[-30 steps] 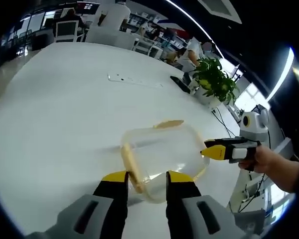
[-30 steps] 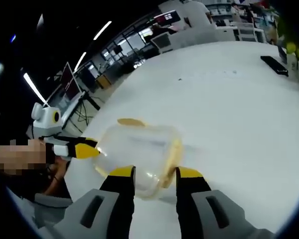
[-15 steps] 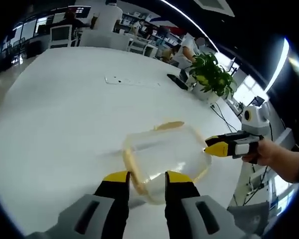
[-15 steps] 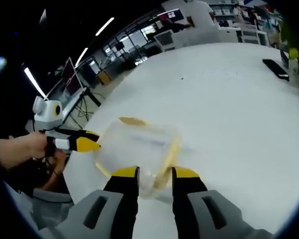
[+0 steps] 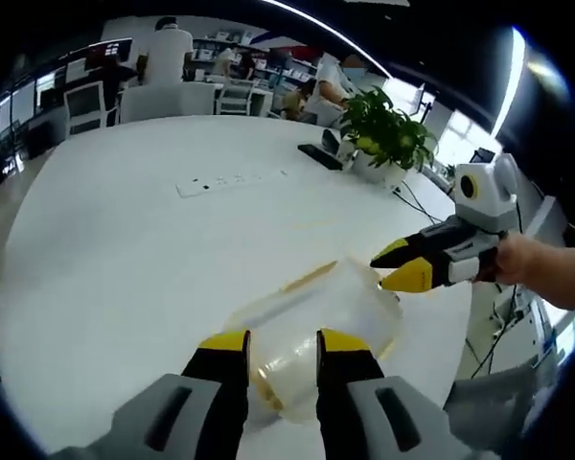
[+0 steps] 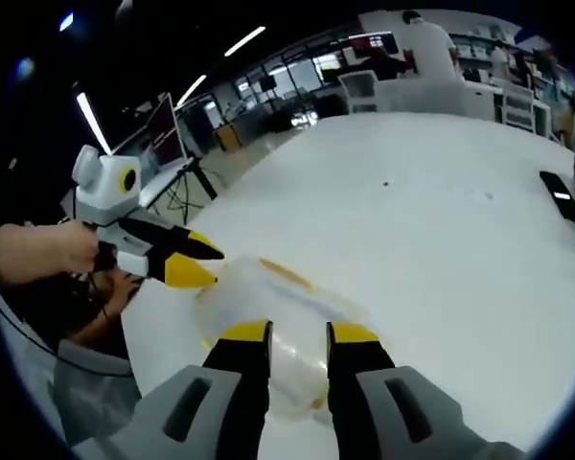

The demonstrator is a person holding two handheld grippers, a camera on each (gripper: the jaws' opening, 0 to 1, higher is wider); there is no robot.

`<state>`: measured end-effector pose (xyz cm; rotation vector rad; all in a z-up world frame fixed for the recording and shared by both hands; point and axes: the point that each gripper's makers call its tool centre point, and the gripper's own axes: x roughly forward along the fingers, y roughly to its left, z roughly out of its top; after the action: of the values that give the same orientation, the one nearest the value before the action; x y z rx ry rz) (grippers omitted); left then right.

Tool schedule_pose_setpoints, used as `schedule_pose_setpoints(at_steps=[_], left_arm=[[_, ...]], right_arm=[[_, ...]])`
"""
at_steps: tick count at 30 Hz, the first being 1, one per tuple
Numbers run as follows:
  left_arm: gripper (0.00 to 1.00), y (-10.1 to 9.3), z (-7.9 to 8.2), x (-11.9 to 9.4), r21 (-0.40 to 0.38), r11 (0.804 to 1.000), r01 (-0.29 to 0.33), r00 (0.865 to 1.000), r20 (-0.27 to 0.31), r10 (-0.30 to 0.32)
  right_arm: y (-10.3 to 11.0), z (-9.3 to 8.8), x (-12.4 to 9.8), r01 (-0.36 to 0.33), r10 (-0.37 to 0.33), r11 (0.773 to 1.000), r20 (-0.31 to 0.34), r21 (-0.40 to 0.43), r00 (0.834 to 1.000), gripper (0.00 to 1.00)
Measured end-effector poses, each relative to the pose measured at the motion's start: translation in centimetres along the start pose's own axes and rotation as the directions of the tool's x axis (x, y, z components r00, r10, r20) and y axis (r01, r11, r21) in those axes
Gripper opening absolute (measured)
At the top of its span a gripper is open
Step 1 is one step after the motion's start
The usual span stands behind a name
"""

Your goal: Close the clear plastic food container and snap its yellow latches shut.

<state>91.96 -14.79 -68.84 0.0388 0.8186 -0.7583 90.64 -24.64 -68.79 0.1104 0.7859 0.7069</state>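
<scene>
Two yellow-tipped fingers of the left gripper [image 5: 271, 347] rise from the bottom of the left gripper view, a narrow gap between them, over the near edge of the clear plastic food container with yellow latches [image 5: 316, 321] on the round white worktop [image 5: 125, 249]; whether they pinch it I cannot tell. The right gripper [image 5: 401, 265], held in a hand [image 5: 541, 273], now hangs above the container's far corner, higher than before. In the right gripper view, the right gripper's [image 6: 287, 335] fingers stand slightly parted at the container [image 6: 268, 302], and the left gripper [image 6: 194, 261] points at it. No writing is readable.
</scene>
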Motion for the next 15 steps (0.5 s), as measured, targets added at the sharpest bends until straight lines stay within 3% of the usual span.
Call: schedule_pose_setpoints(at_steps=[7, 15], left_arm=[[0.19, -0.5, 0.2, 0.4, 0.078, 0.997, 0.023, 0.999, -0.027, -0.021], [0.18, -1.6, 0.1, 1.1, 0.244, 0.967, 0.067, 0.996, -0.081, -0.049]], right_arm=[[0.4, 0.2, 0.6, -0.015, 0.015, 0.999, -0.019, -0.031, 1.0, 0.18], [1.0, 0.5, 1.6, -0.042, 0.038, 0.995, -0.045, -0.087, 0.998, 0.14]])
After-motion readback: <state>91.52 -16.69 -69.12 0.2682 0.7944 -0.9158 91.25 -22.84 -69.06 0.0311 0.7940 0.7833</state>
